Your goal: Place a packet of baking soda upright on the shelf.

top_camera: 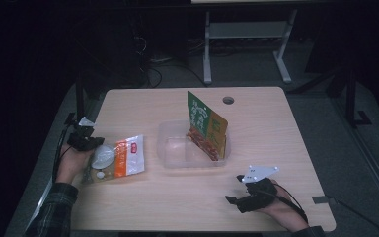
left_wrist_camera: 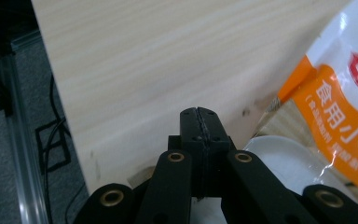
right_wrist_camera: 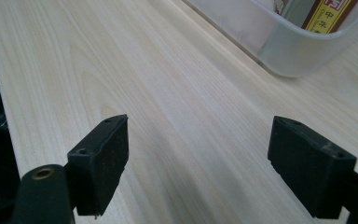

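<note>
Lying flat near the left edge of the wooden table (top_camera: 276, 143): an orange-and-white pouch (top_camera: 116, 159), long axis running left to right, white end toward the right. Standing upright on its edge in the clear plastic tub (top_camera: 175, 148) at mid-table, leaning on the tub's right wall: a green-and-orange packet (top_camera: 205, 123), long axis running near to far.

Left gripper (left_wrist_camera: 199, 122) at the pouch's left end, jaws pressed fully together, nothing seen between them; pouch just beside it on the right. Right gripper (right_wrist_camera: 198, 161) near the table's near-right edge, jaws spread wide, empty, bare wood between them, well apart from the tub.

Open tabletop across the near middle and the far side.
</note>
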Tool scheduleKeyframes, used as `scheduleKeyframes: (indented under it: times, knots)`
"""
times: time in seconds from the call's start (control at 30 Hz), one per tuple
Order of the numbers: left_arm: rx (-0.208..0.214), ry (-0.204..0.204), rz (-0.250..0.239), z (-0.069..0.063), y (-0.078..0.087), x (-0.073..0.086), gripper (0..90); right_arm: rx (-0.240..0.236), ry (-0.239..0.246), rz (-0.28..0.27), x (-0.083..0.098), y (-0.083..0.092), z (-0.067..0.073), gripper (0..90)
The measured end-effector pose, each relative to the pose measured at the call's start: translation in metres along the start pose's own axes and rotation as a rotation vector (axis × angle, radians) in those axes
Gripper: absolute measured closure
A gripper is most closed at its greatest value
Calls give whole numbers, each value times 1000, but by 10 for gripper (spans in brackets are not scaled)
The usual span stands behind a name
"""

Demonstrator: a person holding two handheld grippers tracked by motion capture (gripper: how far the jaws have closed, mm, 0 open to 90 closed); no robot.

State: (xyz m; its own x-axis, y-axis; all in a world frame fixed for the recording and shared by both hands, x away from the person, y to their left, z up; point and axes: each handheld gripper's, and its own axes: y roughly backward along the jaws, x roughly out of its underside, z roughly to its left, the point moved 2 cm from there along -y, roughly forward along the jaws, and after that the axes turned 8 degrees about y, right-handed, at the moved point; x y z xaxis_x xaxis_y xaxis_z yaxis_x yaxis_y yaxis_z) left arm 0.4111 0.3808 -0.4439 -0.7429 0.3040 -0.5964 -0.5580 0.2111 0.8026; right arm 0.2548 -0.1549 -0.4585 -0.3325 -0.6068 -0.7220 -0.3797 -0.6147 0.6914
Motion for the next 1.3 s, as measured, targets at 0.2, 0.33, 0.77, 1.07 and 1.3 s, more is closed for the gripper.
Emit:
scheduleKeyframes:
  times: [0.2, 0.33, 0.77, 1.07, 1.3]
  knots:
    - [10, 23, 7, 1, 10, 20, 899, 2, -2, 0, 0, 0, 0, 201]
    - [31, 51, 9, 0, 23, 41, 899, 4, 0, 2, 0, -1, 0, 202]
    - [135, 98, -6, -25, 52, 84, 898, 8, 12, 1, -2, 0, 2, 203]
    - [223, 67, -18, -58, 57, 86, 898, 7, 14, -2, -2, 1, 2, 203]
    - [260, 21, -28, -76, 54, 79, 898, 7, 18, -4, -2, 1, 2, 203]
